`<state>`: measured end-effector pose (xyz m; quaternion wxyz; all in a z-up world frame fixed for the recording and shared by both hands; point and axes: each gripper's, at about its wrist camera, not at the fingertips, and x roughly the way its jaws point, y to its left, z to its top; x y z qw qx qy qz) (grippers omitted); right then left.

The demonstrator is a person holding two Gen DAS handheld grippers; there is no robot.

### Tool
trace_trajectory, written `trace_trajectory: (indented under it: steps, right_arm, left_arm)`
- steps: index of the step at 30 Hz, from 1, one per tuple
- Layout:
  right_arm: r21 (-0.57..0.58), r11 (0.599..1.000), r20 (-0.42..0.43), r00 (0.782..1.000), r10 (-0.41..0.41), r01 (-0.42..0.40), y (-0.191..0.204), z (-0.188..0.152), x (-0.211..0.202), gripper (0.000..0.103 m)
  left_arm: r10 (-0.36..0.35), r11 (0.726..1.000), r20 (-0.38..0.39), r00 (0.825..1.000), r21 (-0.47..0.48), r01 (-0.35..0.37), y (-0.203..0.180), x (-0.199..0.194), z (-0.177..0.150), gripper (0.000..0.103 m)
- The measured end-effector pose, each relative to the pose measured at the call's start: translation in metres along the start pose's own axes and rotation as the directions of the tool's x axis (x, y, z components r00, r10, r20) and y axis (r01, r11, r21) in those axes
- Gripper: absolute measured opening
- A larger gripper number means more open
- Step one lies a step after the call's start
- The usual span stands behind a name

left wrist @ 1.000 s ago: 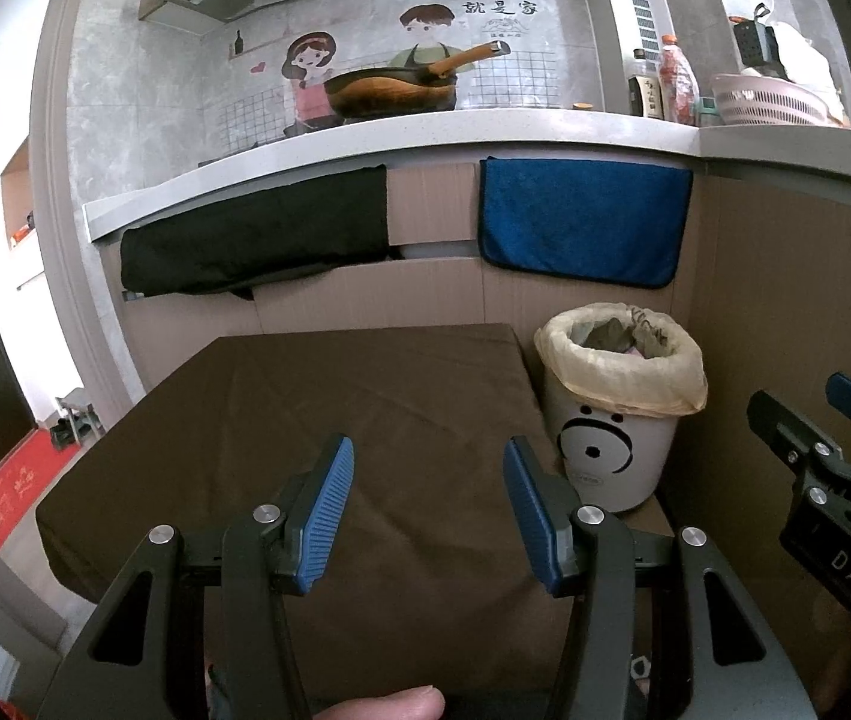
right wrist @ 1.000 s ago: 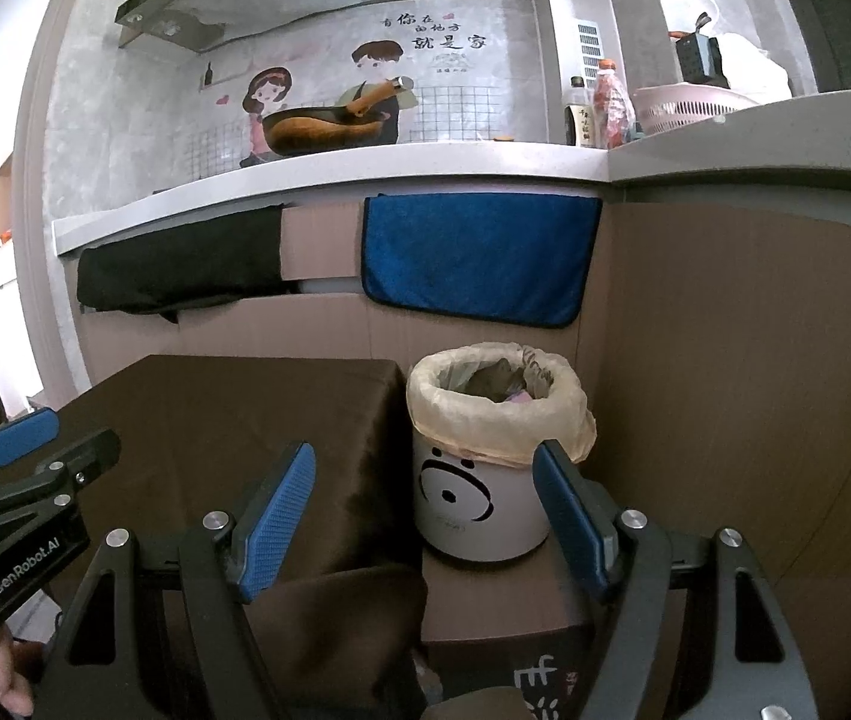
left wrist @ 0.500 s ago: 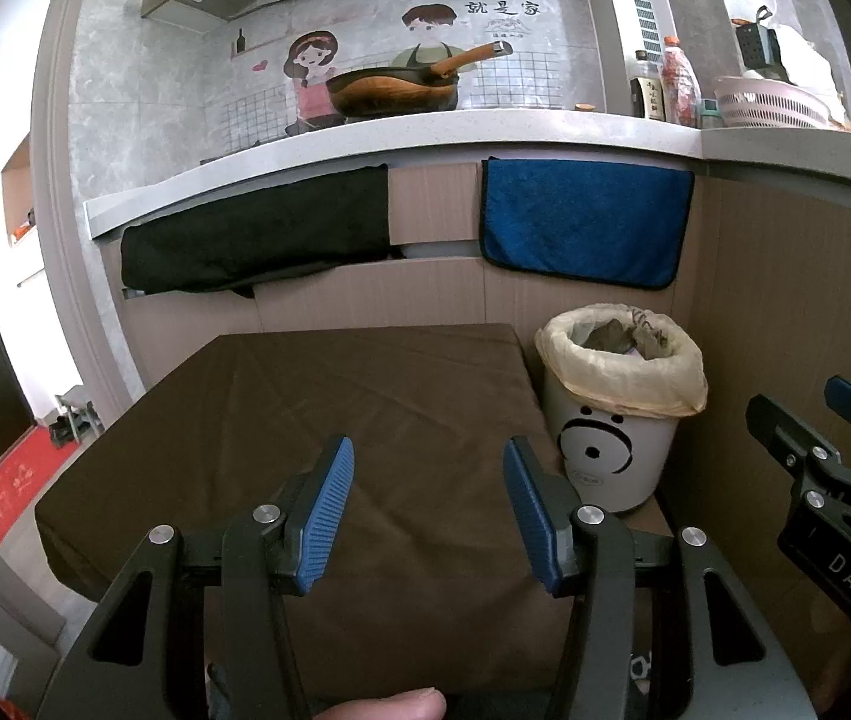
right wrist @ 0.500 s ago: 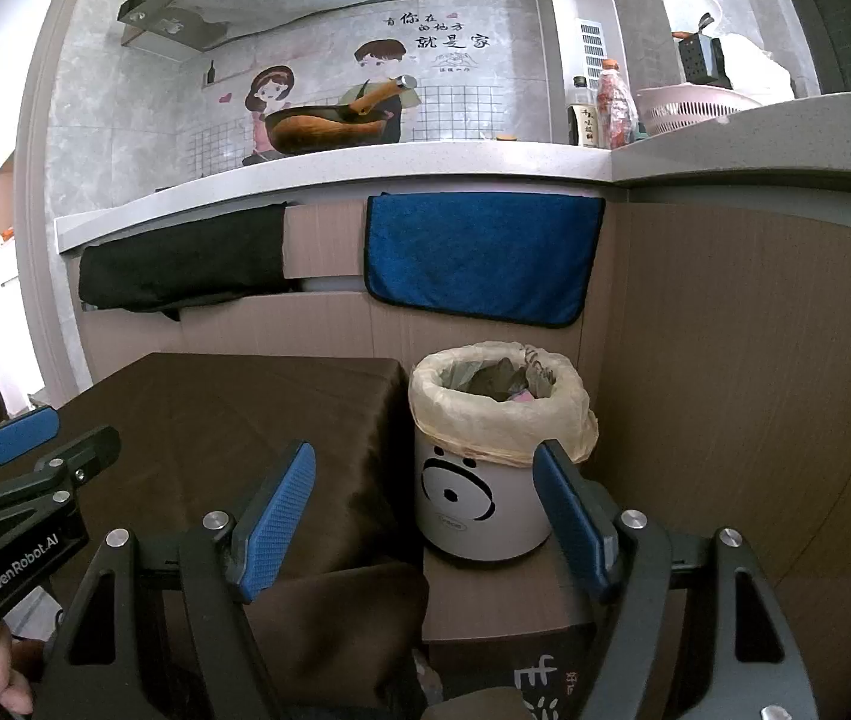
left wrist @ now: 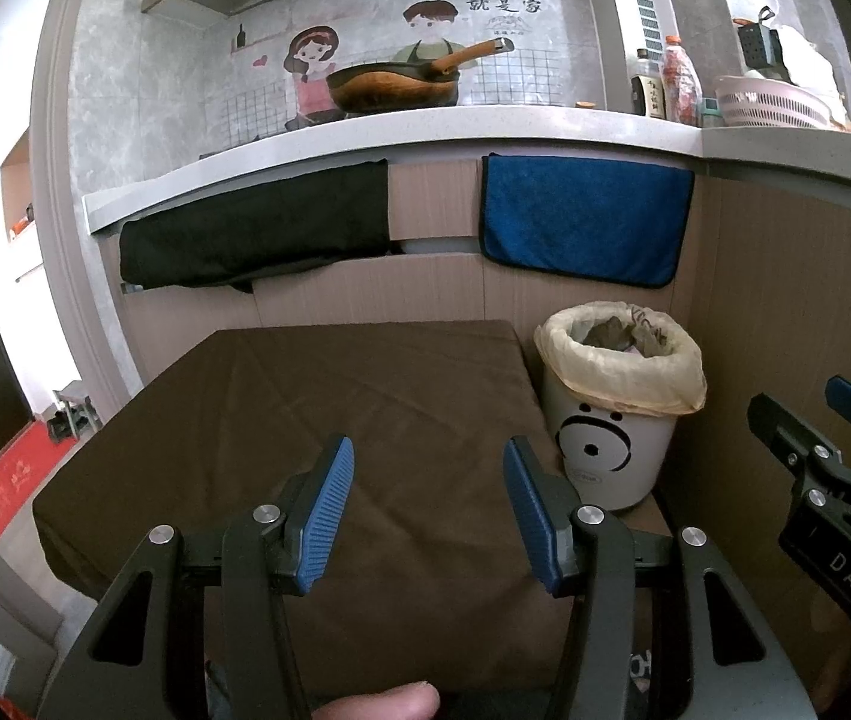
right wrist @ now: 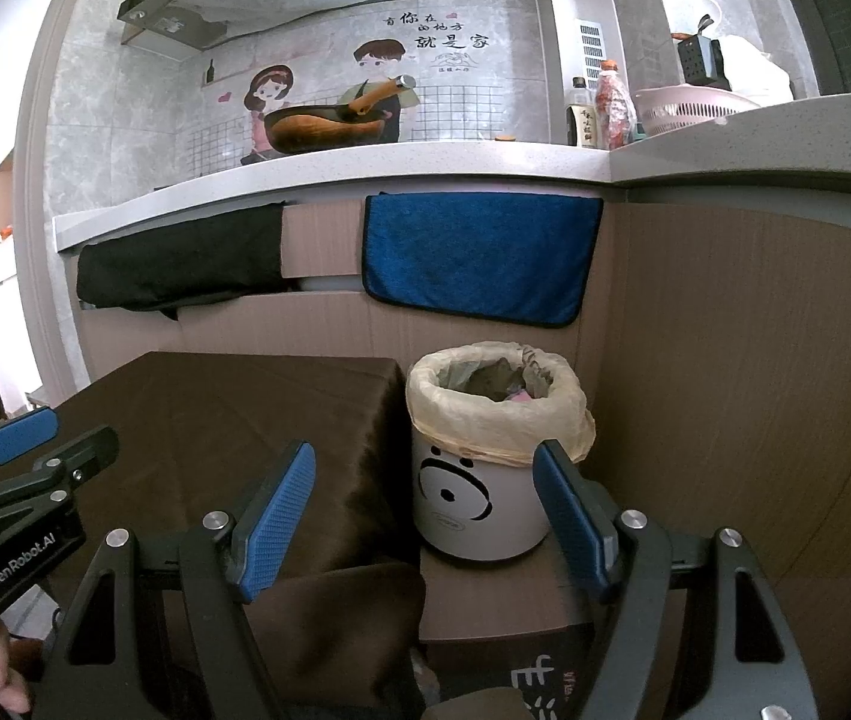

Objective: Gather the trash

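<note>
A white trash bin [left wrist: 611, 444] [right wrist: 479, 498] with a drawn face and a yellowish liner stands in the corner, right of the brown-covered table [left wrist: 317, 420] [right wrist: 233, 414]. Crumpled grey and pink trash lies inside the bin. My left gripper [left wrist: 428, 507] hovers open over the table with nothing between its blue pads. My right gripper [right wrist: 425, 513] is open too, its jaws framing the bin from nearer the camera, with nothing held. Each gripper shows at the edge of the other's view.
A black cloth [left wrist: 257, 234] and a blue towel [left wrist: 584, 219] hang from the counter edge behind. A wok [left wrist: 395, 84], bottles and a pink basket [left wrist: 770, 105] sit on the counter. Wooden panels wall in the bin's corner. A cardboard box [right wrist: 497, 594] carries the bin.
</note>
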<state>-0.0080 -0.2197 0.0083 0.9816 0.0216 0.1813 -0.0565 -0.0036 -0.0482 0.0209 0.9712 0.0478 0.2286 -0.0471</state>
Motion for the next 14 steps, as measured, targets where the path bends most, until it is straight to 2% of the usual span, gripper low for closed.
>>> trace_trajectory:
  steps: [14]
  right_arm:
    - [0.001, 1.0, -0.004, 1.0, -0.001, 0.001, -0.001, 0.0005, 0.0, 0.073]
  left_arm:
    - [0.004, 1.0, -0.007, 1.0, -0.008, -0.004, -0.0004, 0.0019, 0.0012, 0.053]
